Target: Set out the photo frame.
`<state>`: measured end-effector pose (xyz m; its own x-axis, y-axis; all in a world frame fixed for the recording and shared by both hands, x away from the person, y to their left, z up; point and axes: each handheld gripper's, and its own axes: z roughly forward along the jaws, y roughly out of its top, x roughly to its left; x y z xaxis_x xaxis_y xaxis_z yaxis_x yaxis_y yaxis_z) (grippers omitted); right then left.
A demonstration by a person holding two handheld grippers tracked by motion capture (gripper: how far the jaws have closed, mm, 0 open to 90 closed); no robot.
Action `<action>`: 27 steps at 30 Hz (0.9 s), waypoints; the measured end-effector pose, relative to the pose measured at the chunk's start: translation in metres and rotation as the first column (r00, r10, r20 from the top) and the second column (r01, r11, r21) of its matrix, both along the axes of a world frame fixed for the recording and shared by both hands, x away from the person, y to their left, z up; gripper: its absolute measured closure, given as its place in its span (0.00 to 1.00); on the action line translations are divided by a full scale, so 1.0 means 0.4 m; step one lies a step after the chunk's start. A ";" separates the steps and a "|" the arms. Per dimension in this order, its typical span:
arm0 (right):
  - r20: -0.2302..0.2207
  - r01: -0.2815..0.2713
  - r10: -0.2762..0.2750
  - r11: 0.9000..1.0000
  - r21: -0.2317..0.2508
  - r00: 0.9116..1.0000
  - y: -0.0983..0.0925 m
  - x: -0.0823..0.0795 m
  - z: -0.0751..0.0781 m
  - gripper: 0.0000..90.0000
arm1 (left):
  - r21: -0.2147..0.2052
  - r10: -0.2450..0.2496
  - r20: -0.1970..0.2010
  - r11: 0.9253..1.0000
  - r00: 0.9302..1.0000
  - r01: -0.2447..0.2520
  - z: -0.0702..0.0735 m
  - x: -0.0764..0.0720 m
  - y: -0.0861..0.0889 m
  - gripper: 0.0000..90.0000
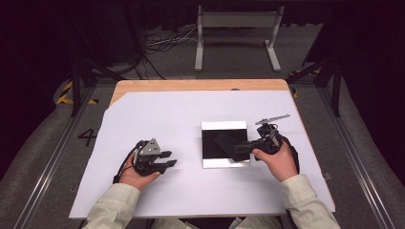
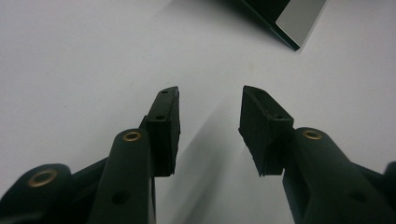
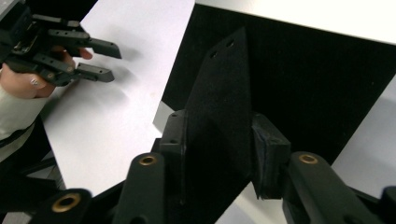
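Over the black tray (image 1: 224, 145) on the white sheet (image 1: 167, 114), the right gripper (image 3: 219, 154) pinches a black flat piece (image 3: 224, 107) between its jaws, while the left gripper (image 2: 210, 126), well left of the tray, stands with jaws apart and empty; held only near its lower end, the piece could pivot or slip and drop crooked.

The piece (image 3: 224, 116) my right gripper (image 3: 219, 154) pinches looks like matt black felt or foam, finely grained, with small punched holes near its tip. It sits over a tray (image 1: 224, 164) with a smooth silvery rim and a dull black, cloth-like floor. My jaws are matt black plastic with brass-coloured rivets; the pads (image 2: 164, 128) on my left gripper (image 2: 210, 126) look ribbed and rubbery. The sheet (image 1: 157, 114) is smooth matt white, over a wooden table (image 1: 191, 85).
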<state>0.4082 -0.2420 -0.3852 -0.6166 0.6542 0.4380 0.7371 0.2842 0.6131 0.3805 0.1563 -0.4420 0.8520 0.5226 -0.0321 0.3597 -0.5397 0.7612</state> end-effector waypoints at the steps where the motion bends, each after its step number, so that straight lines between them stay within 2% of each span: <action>1: -0.002 -0.006 0.006 1.000 -0.002 1.000 0.000 -0.003 0.003 0.72 | 0.000 0.000 0.000 1.000 1.000 0.000 0.001 0.000 -0.001 0.65; 9: -0.028 -0.075 0.074 0.997 -0.036 0.997 -0.006 -0.023 0.023 0.80 | -0.001 -0.003 0.003 1.000 1.000 0.003 0.003 0.001 -0.002 0.65; 14: -0.058 -0.133 0.129 0.988 -0.074 0.990 -0.004 -0.033 0.036 0.85 | -0.001 -0.003 0.002 1.000 1.000 0.003 0.002 0.001 -0.002 0.65; 18: -0.082 -0.178 0.172 0.981 -0.074 0.982 -0.005 -0.036 0.038 0.89 | 0.000 -0.003 0.000 1.000 1.000 0.003 0.003 0.000 -0.003 0.65; 24: -0.114 -0.252 0.245 0.966 -0.054 0.963 -0.001 -0.043 0.043 0.95 | 0.000 -0.004 0.002 1.000 1.000 0.004 0.003 0.001 -0.002 0.65; 25: -0.114 -0.252 0.245 0.966 -0.054 0.963 -0.001 -0.043 0.043 0.95 | 0.001 -0.003 0.003 1.000 1.000 0.003 0.003 0.001 -0.002 0.65; 27: -0.112 -0.289 0.281 0.955 -0.060 0.953 0.006 -0.050 0.049 0.97 | -0.002 -0.004 0.004 1.000 1.000 0.004 0.003 0.000 -0.002 0.65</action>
